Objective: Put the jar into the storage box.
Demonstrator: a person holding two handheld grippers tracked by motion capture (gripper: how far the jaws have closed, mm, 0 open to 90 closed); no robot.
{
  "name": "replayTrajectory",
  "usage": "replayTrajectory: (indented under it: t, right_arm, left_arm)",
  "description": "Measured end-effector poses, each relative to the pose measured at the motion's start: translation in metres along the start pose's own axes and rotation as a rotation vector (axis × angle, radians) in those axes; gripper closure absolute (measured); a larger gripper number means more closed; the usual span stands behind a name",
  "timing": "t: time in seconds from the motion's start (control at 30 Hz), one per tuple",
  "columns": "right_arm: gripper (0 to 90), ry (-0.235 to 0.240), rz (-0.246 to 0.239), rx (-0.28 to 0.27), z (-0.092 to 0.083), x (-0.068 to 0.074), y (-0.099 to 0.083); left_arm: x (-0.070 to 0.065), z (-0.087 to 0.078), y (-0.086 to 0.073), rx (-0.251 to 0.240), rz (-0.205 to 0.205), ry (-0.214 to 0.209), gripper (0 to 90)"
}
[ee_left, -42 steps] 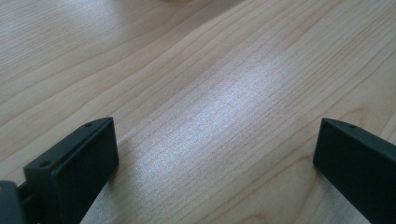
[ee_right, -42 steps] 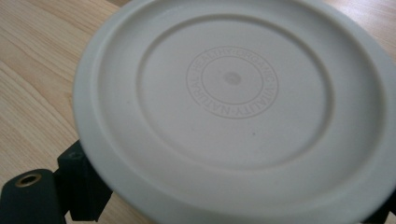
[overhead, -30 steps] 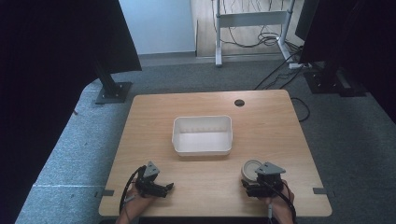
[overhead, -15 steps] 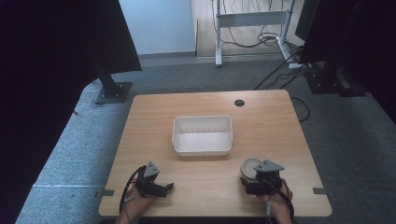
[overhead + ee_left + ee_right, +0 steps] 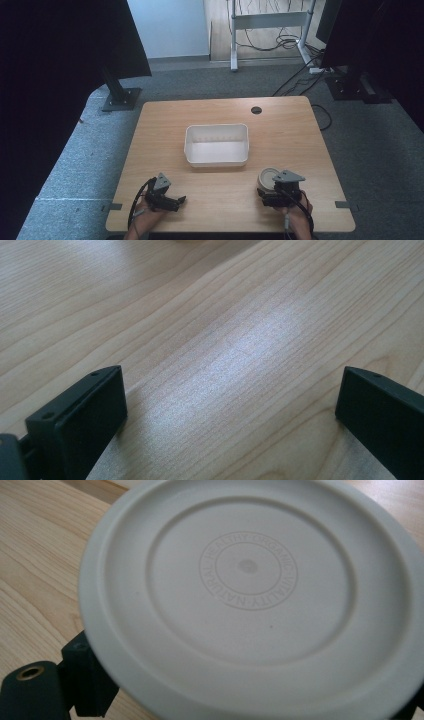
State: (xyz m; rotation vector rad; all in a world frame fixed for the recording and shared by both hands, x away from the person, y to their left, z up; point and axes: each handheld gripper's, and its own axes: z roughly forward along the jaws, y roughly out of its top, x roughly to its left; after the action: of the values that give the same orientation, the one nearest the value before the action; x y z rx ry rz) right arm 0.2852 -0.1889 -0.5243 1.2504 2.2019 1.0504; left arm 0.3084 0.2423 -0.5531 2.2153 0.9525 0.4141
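A round white lid (image 5: 248,575) with raised lettering tops a small round container (image 5: 269,177) at the table's front right. My right gripper (image 5: 275,192) is right behind it. In the right gripper view, my right gripper (image 5: 245,690) has its jaws wide apart on either side of the container, under the lid's rim; I cannot see contact. It is open. My left gripper (image 5: 180,201) rests low at the front left. It is open too, and my left gripper (image 5: 232,405) has only bare wood between its fingers.
A white rectangular bin (image 5: 217,145), with nothing in it, stands at the middle of the wooden table (image 5: 165,125). A cable hole (image 5: 256,110) lies near the far edge. Dark stands and cables sit on the floor beyond.
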Motion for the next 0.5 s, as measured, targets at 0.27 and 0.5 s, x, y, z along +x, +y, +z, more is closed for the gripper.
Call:
replayTrajectory:
  t: [0.27,0.5]
  right_arm:
    - [9.3,0.005,-0.027,-0.024,0.002,0.006,0.01]
    - [9.3,0.015,-0.048,-0.029,0.007,0.012,0.02]
  left_arm:
    - [0.0,0.0,0.0,0.001,0.0,0.0,0.0]
    - [0.0,0.0,0.0,0.0,0.0,0.0,0.0]
